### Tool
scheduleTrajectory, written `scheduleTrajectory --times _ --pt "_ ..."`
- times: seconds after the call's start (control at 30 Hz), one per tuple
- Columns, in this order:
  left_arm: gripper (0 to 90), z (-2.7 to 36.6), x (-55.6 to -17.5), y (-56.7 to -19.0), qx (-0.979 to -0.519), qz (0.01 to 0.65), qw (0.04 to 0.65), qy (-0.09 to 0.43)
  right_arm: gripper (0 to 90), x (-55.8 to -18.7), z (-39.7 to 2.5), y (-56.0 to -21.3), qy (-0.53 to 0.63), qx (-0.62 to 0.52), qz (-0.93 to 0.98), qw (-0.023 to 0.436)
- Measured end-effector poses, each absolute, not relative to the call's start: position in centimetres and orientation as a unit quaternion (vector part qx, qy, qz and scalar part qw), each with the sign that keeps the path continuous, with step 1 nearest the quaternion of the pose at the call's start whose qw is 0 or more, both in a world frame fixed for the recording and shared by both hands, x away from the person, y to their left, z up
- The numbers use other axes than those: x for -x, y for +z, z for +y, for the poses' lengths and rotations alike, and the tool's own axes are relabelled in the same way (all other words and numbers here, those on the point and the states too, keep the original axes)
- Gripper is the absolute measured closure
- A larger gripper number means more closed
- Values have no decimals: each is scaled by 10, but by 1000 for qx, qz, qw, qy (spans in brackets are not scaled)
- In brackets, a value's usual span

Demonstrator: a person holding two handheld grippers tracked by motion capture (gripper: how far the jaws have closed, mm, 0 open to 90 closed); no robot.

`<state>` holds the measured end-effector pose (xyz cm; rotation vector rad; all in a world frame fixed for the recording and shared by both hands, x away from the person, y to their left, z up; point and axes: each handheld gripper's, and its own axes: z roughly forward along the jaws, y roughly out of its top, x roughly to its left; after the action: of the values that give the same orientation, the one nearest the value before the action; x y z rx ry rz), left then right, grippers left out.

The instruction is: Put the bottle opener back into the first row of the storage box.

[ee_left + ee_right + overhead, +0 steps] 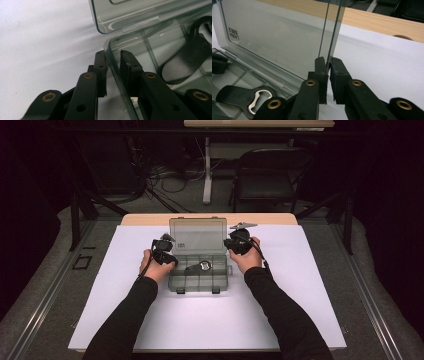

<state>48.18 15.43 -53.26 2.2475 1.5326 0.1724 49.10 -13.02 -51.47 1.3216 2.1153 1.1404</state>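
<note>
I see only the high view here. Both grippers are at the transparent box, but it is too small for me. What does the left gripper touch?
Observer: The left gripper has the side wall of the box base between its jaws, one jaw outside, one inside.
Operator: And the right one?
Observer: The right gripper pinches the side edge of the raised lid.
Operator: What is the dark thing inside the box?
Observer: A black bottle opener with a metal mouth, lying in a compartment.
Operator: Is there any writing on the lid?
Observer: Yes, a small printed label in a corner; I cannot read it surely.
</note>
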Motion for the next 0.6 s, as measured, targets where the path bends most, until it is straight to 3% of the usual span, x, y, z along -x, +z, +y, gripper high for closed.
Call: scheduleTrajectory --times 0.27,0.6 --pt "632 161 -475 -514 -813 528 236 60 848 -483 -129 -515 409 -469 753 215" --pt "594 180 -473 -495 -796 535 276 66 848 -481 -130 -517 414 -467 750 219"
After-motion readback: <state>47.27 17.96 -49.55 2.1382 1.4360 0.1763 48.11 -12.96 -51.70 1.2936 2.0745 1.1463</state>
